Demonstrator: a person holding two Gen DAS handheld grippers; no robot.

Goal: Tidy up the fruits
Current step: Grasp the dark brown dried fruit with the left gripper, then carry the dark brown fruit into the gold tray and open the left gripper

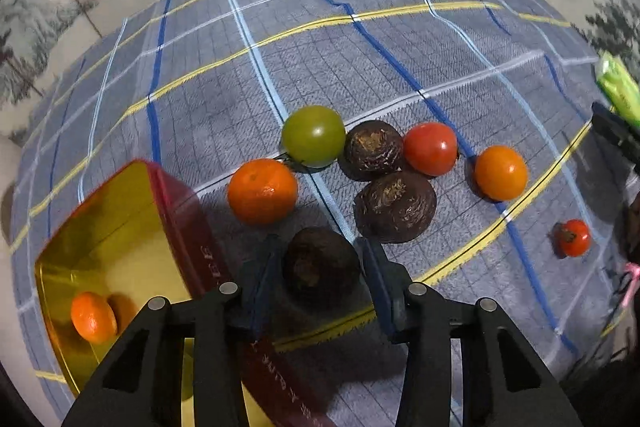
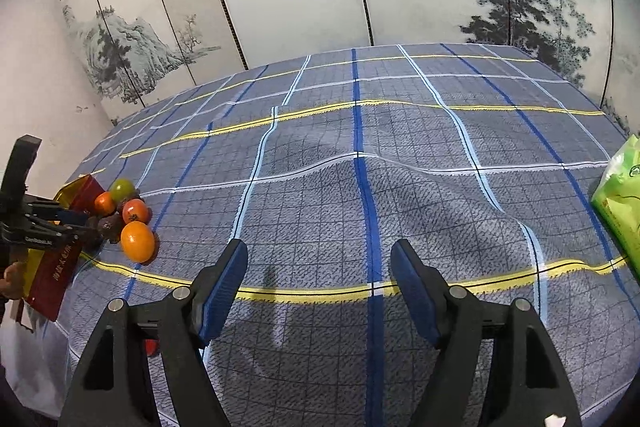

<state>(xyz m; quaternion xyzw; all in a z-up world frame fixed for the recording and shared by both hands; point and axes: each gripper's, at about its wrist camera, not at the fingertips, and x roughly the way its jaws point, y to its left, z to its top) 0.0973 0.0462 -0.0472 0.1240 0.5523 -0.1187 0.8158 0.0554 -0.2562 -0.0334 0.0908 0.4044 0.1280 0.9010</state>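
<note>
The left gripper [image 1: 320, 267] has its jaws narrowed around a dark round fruit [image 1: 322, 265], the blue pads [image 1: 260, 279] at its flanks or very nearly so; whether they press firmly cannot be told. The fruit is smooth and rounded, so a shallow or off-centre pinch could squirt it forward out of the jaws. Just beyond the jaws lie 2 more dark fruits [image 1: 394, 207], a mandarin [image 1: 262, 191], a green tomato [image 1: 313, 135] and a red tomato [image 1: 430, 148], packed closely, so a slipped fruit or a careless lift could knock them rolling. Left of the jaws sits the red tin with a gold inside [image 1: 120, 227], holding 1 mandarin [image 1: 93, 317]; its wall lies close to the left pad and could catch it on the way across. The right gripper [image 2: 320, 287] hovers with jaws wide and empty over the checked cloth [image 2: 400, 187] on the surface, well apart from the fruit.
</note>
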